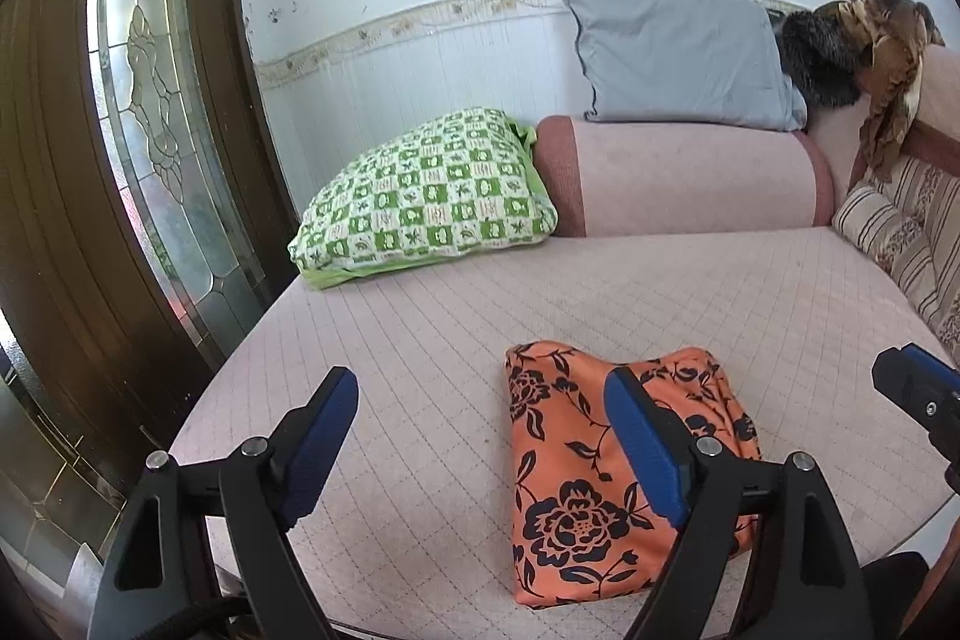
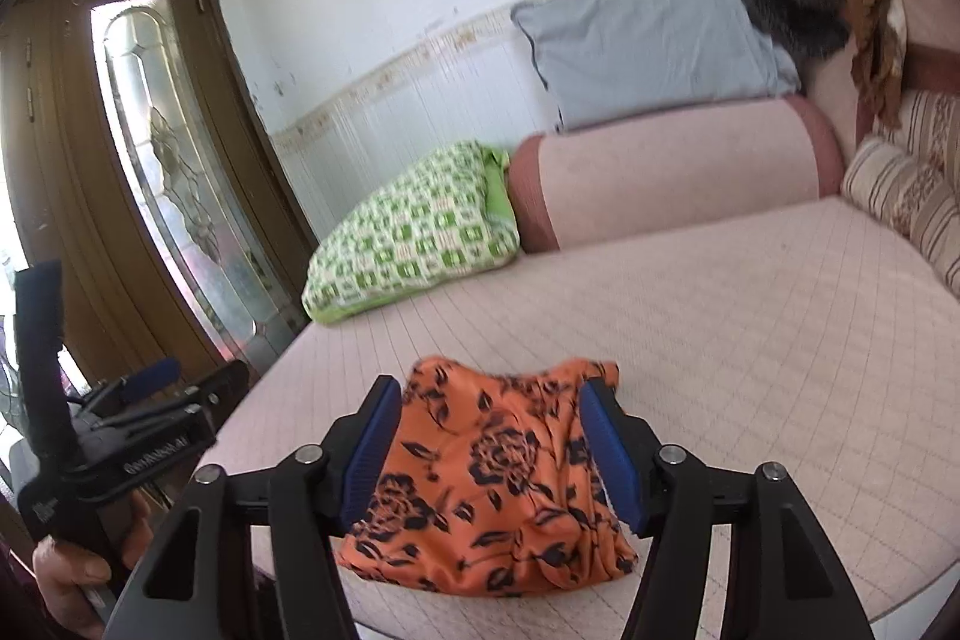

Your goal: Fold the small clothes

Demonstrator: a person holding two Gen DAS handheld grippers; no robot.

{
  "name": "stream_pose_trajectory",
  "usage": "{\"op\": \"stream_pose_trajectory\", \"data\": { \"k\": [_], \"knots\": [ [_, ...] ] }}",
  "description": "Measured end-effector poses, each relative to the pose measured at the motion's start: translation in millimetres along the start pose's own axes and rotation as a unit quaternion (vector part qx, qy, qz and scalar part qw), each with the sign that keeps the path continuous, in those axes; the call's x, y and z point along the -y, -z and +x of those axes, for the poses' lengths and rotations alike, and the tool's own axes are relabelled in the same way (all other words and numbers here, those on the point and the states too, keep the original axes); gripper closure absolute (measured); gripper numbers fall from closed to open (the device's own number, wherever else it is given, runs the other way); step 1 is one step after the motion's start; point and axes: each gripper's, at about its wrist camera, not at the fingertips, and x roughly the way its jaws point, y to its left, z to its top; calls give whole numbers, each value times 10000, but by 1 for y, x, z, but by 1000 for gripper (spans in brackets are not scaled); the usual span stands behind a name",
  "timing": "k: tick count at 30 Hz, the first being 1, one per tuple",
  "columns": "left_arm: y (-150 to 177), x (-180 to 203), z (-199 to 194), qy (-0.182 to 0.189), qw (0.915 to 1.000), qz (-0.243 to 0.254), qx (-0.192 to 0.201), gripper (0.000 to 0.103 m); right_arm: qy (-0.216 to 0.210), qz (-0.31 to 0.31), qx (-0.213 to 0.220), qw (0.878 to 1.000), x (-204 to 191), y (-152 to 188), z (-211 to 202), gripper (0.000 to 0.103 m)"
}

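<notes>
Resting as a compact folded bundle near the front edge of the pink quilted daybed (image 1: 690, 292), the orange floral garment (image 1: 576, 472) looks finished or close to it. Left gripper (image 1: 480, 436): jaws wide apart, empty, hanging over bare mattress just beside the cloth. Right gripper (image 2: 489, 454): jaws parted, framing the bundle from above, pads not pressing it; nothing held. Judged step: release after a fold. Next move calls for checking edges, then one more fold or setting aside.

Two close wrist views over the bed (image 1: 600, 280) (shared), facing wall.
</notes>
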Motion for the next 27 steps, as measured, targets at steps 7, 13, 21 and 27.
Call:
{"op": "stream_pose_trajectory", "data": {
  "k": [7, 13, 21, 27],
  "knots": [
    [1, -6, -4, 22, 10000, -74, 21, 18, -37, -152, 63, 9999, -18, -1, -2, 36],
    [6, -11, 6, -36, 9999, -114, -91, 18, -56, -83, -75, 9999, -16, 8, 8, 36],
    [21, -17, 36, -122, 9989, -218, -407, 18, -186, -50, -350, 9992, -12, 22, 33, 36],
    [48, -16, 76, 47, 9969, -386, -686, 7, -224, -45, -722, 9971, 1, 48, 67, 40]
  ]
}}
